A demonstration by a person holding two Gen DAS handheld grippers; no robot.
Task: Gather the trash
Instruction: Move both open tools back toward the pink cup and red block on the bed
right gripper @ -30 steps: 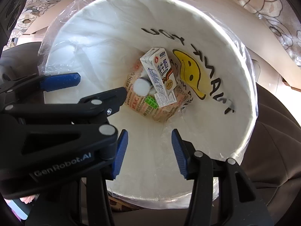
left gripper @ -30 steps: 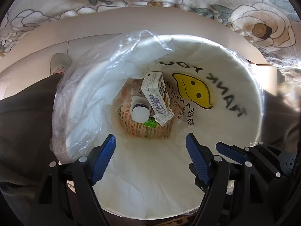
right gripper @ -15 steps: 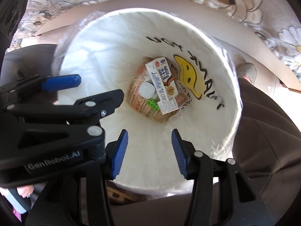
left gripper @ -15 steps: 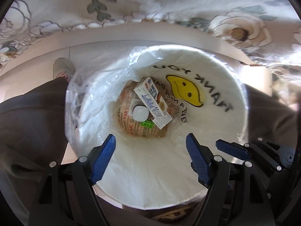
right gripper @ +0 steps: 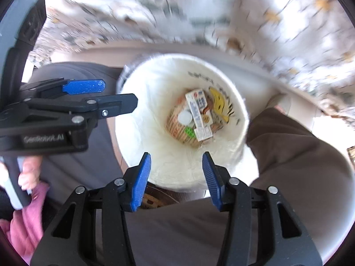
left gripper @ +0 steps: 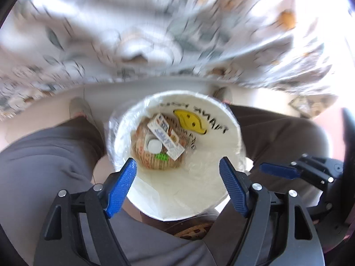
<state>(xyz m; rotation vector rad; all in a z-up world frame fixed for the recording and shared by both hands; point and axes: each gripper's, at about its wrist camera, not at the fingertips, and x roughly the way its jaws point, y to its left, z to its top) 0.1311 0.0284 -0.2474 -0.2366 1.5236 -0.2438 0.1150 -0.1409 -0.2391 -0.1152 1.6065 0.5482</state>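
A white bin point(left gripper: 233, 137) point(right gripper: 137, 119) lined with a clear bag stands below me between a person's legs, a yellow smiley printed on its inner wall. At its bottom lie a drink carton point(left gripper: 166, 136) point(right gripper: 198, 116), a small white-capped bottle point(left gripper: 154, 145) point(right gripper: 184, 118) and printed paper wrapping point(left gripper: 153, 161) point(right gripper: 179, 130). My left gripper point(left gripper: 177, 187) hangs high over the near rim, open and empty. Beside it my right gripper point(right gripper: 176, 180) is also open, narrower, with nothing between its blue pads. In the right wrist view, a hand point(right gripper: 28, 173) holds the left gripper point(right gripper: 111, 97).
A person's brown trouser legs point(left gripper: 51, 155) point(right gripper: 295, 155) flank the bin, a shoe point(left gripper: 78, 108) on the pale floor beyond. A flowered cloth point(left gripper: 155, 33) point(right gripper: 199, 11) hangs over the far side, blurred. A pink sleeve point(right gripper: 24, 219) shows at lower left.
Both grippers have risen well above the bin, which now looks much smaller and farther below. More of the flowered cloth and the trouser legs has come into view. Neither gripper's opening has changed.
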